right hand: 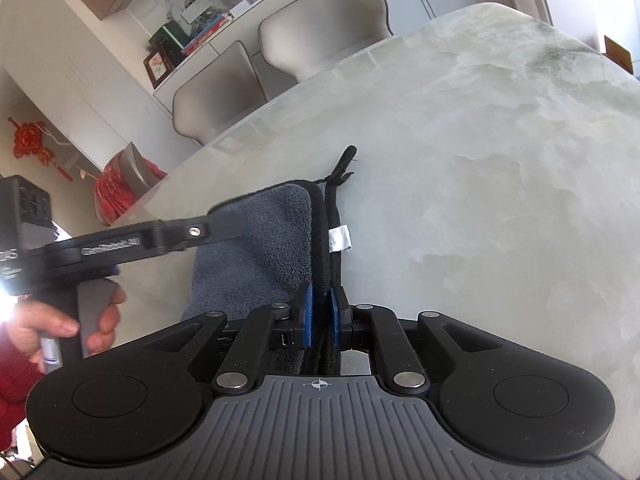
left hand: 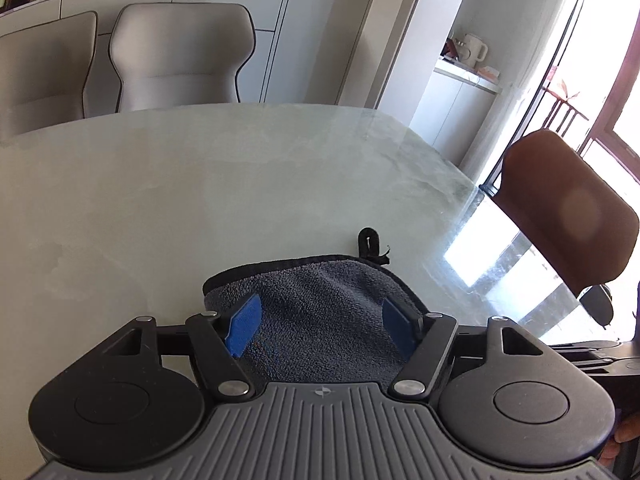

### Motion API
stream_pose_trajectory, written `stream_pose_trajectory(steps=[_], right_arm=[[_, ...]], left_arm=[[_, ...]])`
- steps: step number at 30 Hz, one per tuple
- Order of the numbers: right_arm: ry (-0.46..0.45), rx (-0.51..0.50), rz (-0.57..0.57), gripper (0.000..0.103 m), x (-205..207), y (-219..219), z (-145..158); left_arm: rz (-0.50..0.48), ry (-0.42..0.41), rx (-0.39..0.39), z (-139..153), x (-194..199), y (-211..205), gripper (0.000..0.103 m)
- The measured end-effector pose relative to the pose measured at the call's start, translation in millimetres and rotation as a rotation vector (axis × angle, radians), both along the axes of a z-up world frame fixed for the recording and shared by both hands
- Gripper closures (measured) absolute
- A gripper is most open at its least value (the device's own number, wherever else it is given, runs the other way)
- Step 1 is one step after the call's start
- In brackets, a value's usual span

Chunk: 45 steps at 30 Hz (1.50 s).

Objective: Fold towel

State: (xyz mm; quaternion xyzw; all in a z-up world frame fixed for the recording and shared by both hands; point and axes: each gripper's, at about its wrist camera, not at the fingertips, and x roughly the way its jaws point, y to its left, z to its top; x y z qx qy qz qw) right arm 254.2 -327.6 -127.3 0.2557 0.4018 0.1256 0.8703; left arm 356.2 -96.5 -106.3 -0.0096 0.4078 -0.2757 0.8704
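Right wrist, jaws clamping towel (right hand: pixel 256 256) hem

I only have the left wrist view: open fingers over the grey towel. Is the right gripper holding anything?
Observer: Yes. The right gripper is shut on the towel, pinching its black-trimmed edge.
Operator: How many layers there?
Observer: Two black edges run side by side between the pads, so it looks folded over.
Operator: Any tag showing?
Observer: A white label sticks out from that edge onto the table.
Operator: Where is my left gripper?
Observer: The left gripper reaches across the towel from the left.
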Motion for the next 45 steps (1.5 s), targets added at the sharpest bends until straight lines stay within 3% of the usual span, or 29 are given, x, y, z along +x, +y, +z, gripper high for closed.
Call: stream_pose_trajectory(steps=[5, 9, 13, 15, 20, 24, 28, 31, 36, 39, 42, 45], right_arm=[[-0.076, -0.123, 0.057, 0.090, -2, 15, 21], [-0.161, -0.184, 0.163, 0.086, -7, 36, 36], [-0.224, -0.299, 0.225, 0.084, -14, 58, 40], [-0.234, -0.305, 0.251, 0.075, -14, 63, 41], [-0.137, -0.261, 0.276, 0.074, -4, 65, 18], [-0.131, -0.177, 0.232, 0.074, -1, 53, 15], [-0.208, -0.192, 0.229, 0.074, 14, 43, 26], [-0.234, -0.167, 0.225, 0.074, 38, 31, 24], [-0.262, 0.008, 0.301, 0.074, 71, 18, 13], [-0.248, 0.099, 0.362, 0.072, 88, 16, 3], [-0.190, 0.070, 0.381, 0.071, 100, 15, -4], [-0.164, 0.055, 0.349, 0.080, 102, 5, -8]], left_arm=[[-0.011, -0.012, 0.056, -3, 8, -10, 0.032], [0.003, -0.052, -0.017, 12, 9, -6, 0.027], [0.013, 0.004, -0.002, -1, 21, -5, 0.026], [0.005, 0.005, 0.000, -7, 24, -6, 0.026], [-0.027, -0.025, 0.030, -13, 28, -14, 0.026], [-0.028, -0.014, 0.009, -14, 33, -13, 0.026], [0.020, -0.064, -0.143, 11, 9, 15, 0.026], [0.031, -0.073, -0.208, 18, -19, 35, 0.026], [-0.103, -0.060, -0.250, 13, -65, 41, 0.026], [-0.187, -0.012, -0.264, 2, -79, 36, 0.026], [-0.211, 0.065, -0.198, -16, -81, 25, 0.026], [-0.217, 0.045, -0.186, -20, -85, 24, 0.026]])
